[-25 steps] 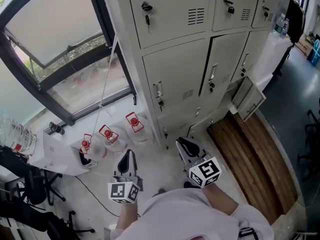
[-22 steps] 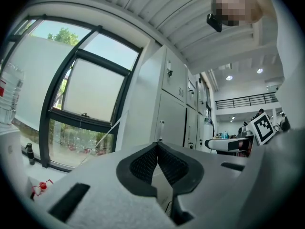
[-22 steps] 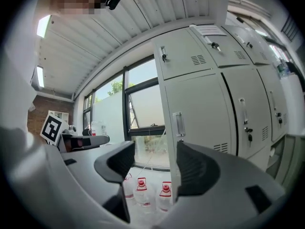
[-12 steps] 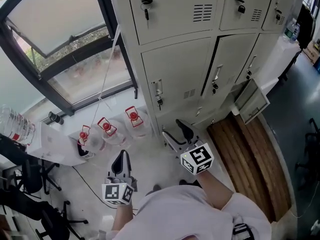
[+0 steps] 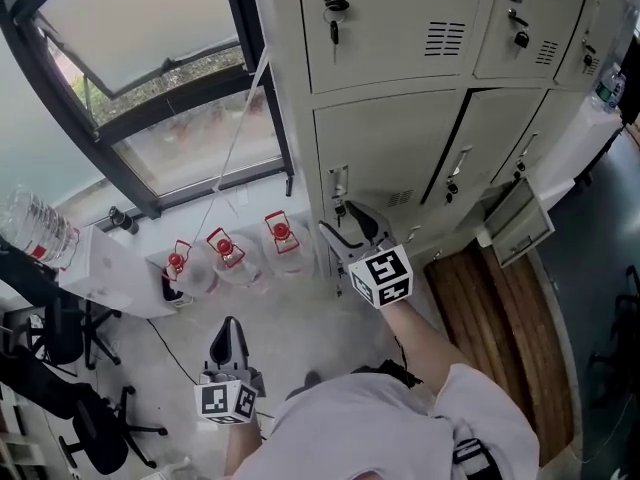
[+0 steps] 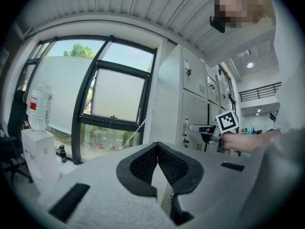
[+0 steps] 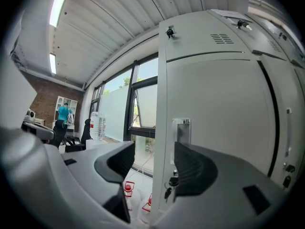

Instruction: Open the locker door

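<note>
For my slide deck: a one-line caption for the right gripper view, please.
Right gripper, jaws open, faces the handle of the locker door, keys hanging just below it.

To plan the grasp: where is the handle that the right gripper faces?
Head view: the handle sits at the left edge of the middle-row locker door, beyond the open right gripper, keys below it.

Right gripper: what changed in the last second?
The right gripper moved forward to the handle of the locker door, and its jaws went from shut to open. They face the handle without gripping it. The left gripper stayed low, shut and empty; the locker door is still closed.
</note>
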Demonstrator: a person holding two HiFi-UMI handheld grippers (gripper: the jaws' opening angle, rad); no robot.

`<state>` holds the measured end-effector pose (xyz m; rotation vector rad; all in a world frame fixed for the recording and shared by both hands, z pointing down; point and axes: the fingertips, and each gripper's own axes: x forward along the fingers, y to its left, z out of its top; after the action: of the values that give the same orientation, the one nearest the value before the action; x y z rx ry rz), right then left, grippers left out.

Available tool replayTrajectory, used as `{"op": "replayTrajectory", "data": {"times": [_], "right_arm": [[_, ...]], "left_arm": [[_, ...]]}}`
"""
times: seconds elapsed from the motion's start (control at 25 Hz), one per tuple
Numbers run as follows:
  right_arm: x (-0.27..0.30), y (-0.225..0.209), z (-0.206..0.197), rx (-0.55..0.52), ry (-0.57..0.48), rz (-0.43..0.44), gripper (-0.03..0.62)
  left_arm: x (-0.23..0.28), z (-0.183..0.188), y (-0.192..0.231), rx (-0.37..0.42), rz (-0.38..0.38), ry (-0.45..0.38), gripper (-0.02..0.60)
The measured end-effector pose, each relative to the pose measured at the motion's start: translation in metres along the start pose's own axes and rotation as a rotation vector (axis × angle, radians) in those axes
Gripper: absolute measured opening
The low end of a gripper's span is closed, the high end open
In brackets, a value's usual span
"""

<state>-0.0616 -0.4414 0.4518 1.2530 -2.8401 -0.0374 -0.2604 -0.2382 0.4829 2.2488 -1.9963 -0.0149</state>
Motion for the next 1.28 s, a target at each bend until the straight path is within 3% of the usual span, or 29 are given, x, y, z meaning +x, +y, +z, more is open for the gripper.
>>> {"op": "replayTrajectory", "data": {"times": [0.16,0.32,0.64,1.0,1.28], "right_arm": [[0.025,-0.011,0.003,-0.044,0.014,0.008,0.241],[0.044,-0.023,0.002,-0.077,0.031,-0.007,0.241],[0.062,-0.021,0.003,-0.051,0.030,0.003,0.241],[0.050,-0.014,0.004,-0.016,0.026,-0.011,0.241],[0.024,-0.008,0.002,-0.033,0.026,-0.045,0.239]], "left_arm": [[-0.008,-0.001,0.010,0.021,0.046,0.008,0.003],[-0.010,-0.004,0.017,-0.074,0.057,0.000,0.003],[-0.016,-0.009,0.026,-0.083,0.088,0.017,0.003],[-0.009,-0.010,0.023,-0.089,0.064,0.021,0.003],[-0.002,-0.010,0.005,-0.061,-0.022,0.028,0.003]]}}
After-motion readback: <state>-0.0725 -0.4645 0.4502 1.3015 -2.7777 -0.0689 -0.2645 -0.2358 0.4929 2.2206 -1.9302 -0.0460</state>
